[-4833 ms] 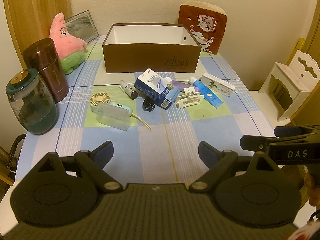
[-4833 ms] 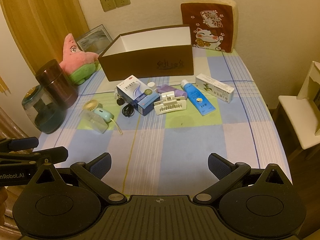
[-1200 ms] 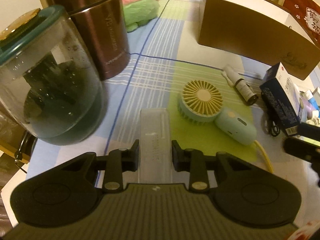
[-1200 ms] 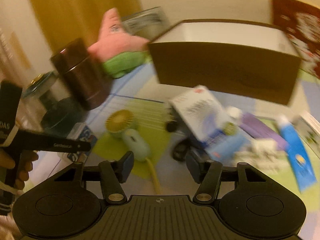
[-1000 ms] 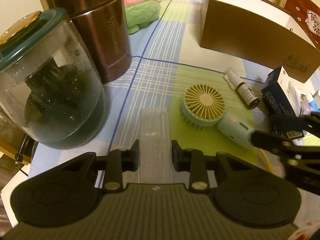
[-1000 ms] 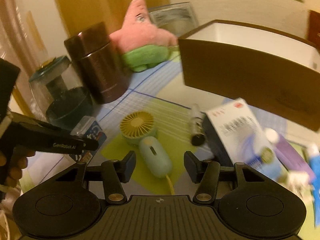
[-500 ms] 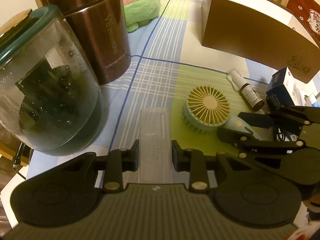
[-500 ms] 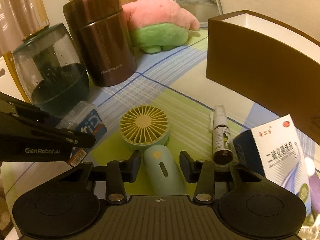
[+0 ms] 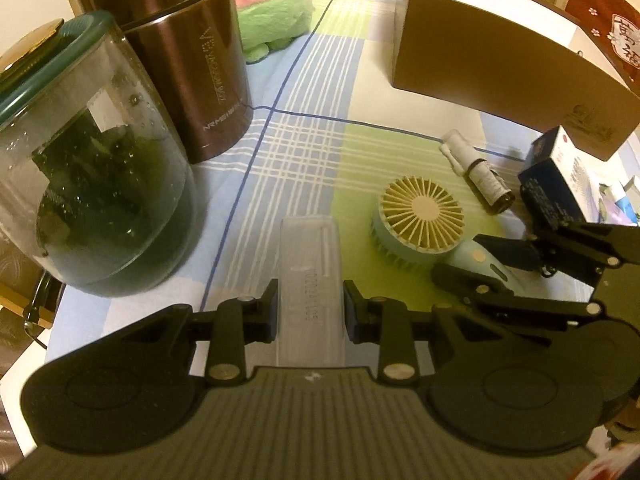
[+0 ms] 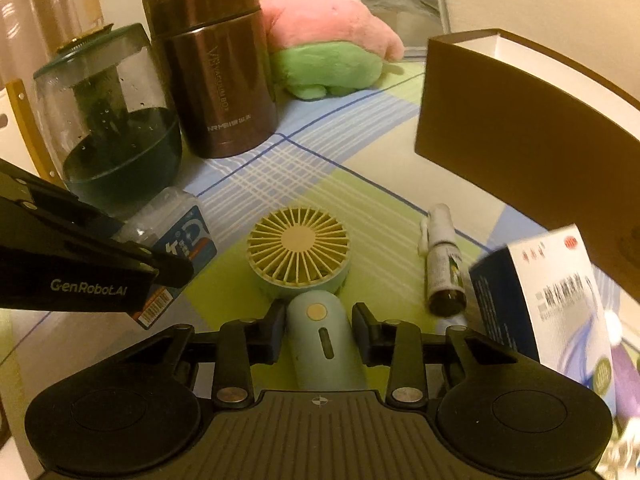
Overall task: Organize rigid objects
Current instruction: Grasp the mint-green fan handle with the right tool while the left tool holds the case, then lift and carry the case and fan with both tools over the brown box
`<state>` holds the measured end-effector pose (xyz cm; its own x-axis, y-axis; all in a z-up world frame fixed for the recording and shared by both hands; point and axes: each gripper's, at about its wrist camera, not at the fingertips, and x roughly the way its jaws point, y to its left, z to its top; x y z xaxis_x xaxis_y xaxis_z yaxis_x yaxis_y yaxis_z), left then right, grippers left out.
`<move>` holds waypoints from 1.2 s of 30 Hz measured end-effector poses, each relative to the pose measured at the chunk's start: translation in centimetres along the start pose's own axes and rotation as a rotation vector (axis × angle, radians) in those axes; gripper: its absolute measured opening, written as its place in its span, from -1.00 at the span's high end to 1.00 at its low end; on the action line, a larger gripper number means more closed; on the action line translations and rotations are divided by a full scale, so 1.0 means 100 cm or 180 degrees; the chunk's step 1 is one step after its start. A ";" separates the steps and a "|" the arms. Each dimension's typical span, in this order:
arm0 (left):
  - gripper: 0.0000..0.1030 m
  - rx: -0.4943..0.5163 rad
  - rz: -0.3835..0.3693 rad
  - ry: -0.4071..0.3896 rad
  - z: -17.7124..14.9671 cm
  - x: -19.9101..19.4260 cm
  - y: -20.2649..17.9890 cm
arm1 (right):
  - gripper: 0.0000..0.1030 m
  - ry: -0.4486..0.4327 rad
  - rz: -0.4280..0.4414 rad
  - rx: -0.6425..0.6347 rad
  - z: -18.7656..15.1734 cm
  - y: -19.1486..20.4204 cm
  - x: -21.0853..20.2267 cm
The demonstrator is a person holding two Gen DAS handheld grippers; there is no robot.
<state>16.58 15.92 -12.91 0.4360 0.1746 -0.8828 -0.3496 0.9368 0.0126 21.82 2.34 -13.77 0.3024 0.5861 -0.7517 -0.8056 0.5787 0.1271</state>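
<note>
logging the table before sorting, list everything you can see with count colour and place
clear plastic case: 1, see-through, in left claw
handheld fan: 1, mint and yellow, centre, handle between right claw pads
spray bottle: 1, brown and white, right of fan
medicine box: 1, blue and white, far right
brown box: 1, open, back right
steel flask: 1, maroon, back left
glass jar: 1, teal, left
plush star: 1, pink and green, back
left claw: shut on case
right claw: closing on fan handle
</note>
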 end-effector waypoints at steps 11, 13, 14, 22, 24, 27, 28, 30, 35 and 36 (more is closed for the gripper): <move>0.44 0.0013 -0.0025 -0.0059 -0.020 -0.026 -0.022 | 0.34 -0.0092 -0.0003 0.0221 -0.027 -0.001 -0.051; 0.44 0.0018 -0.0025 -0.0061 -0.025 -0.029 -0.026 | 0.34 -0.0065 -0.0011 0.0253 -0.035 -0.003 -0.060; 0.44 0.0014 -0.0027 -0.0055 -0.029 -0.031 -0.028 | 0.34 -0.0044 -0.0025 0.0258 -0.040 -0.005 -0.064; 0.44 -0.0042 -0.0045 -0.0002 -0.054 -0.043 -0.041 | 0.33 0.0118 0.0002 0.0328 -0.079 -0.017 -0.092; 0.44 -0.0054 -0.0036 0.0005 -0.058 -0.044 -0.042 | 0.27 0.0108 -0.0003 0.0330 -0.081 -0.015 -0.093; 0.44 -0.0065 -0.0018 -0.0001 -0.063 -0.047 -0.044 | 0.06 0.0084 -0.0022 0.0271 -0.079 -0.009 -0.090; 0.44 -0.0070 -0.0012 -0.0003 -0.064 -0.048 -0.043 | 0.01 0.0068 -0.0024 0.0240 -0.078 -0.007 -0.088; 0.44 -0.0082 0.0000 -0.0010 -0.067 -0.050 -0.043 | -0.01 0.0076 -0.0054 0.0184 -0.077 -0.003 -0.082; 0.44 -0.0111 0.0046 -0.0035 -0.071 -0.057 -0.039 | 0.01 0.0025 -0.0152 0.0129 -0.077 0.004 -0.068; 0.44 -0.0118 0.0051 -0.0040 -0.071 -0.058 -0.039 | 0.03 0.0002 -0.0177 0.0137 -0.079 0.005 -0.067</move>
<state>9.50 9.14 -11.20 0.4405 0.1934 -0.8767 -0.3869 0.9221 0.0090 15.39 -5.78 -13.75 0.3456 0.5520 -0.7588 -0.7650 0.6340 0.1129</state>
